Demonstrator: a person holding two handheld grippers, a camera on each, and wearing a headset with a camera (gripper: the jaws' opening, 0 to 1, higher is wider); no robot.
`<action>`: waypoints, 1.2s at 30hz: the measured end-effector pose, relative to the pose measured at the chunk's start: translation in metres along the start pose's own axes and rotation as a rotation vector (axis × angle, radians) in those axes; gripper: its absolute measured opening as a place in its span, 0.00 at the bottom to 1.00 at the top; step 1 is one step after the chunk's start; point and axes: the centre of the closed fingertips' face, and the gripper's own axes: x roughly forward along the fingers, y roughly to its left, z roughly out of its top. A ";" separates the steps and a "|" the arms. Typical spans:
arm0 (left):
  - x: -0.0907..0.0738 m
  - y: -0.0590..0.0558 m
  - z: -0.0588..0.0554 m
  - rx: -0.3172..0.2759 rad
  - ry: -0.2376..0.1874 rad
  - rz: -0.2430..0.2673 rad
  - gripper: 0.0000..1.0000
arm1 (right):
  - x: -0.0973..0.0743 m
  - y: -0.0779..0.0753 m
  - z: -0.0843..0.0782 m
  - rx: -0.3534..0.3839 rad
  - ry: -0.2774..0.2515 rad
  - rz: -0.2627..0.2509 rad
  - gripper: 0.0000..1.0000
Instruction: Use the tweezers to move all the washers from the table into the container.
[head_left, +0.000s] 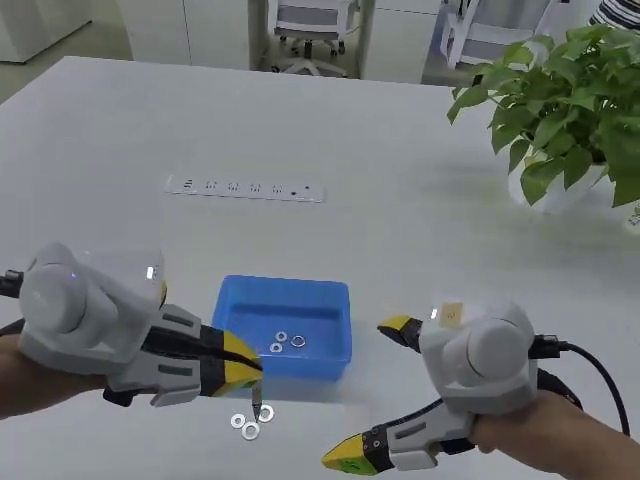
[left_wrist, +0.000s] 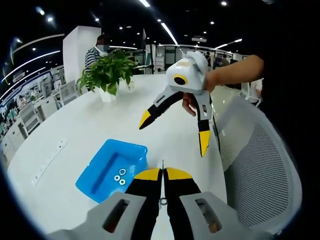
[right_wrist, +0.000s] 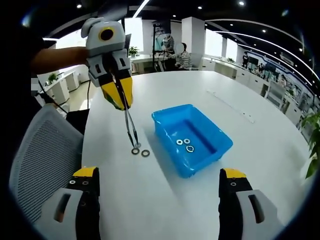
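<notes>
Steel slim tweezers (right_wrist: 129, 122) sit clamped in your left gripper (head_left: 255, 365), jaws closed on them, tips at the small silver ring washers (head_left: 250, 429) by the white table's (head_left: 420, 200) near edge, just beside the blue plastic container (head_left: 285, 287) holding three. Your right gripper (head_left: 370, 393) gapes empty. Looks like the pick step: nip one, lift over the rim.
</notes>
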 end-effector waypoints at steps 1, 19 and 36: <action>0.001 -0.001 -0.001 -0.002 0.001 -0.001 0.05 | 0.000 0.000 0.000 -0.001 0.000 0.001 1.00; 0.008 -0.007 -0.016 -0.013 0.026 -0.014 0.05 | 0.005 0.008 -0.002 -0.011 0.007 0.026 1.00; 0.010 -0.010 -0.016 -0.014 0.025 -0.014 0.05 | 0.010 0.015 0.001 -0.038 0.002 0.059 0.96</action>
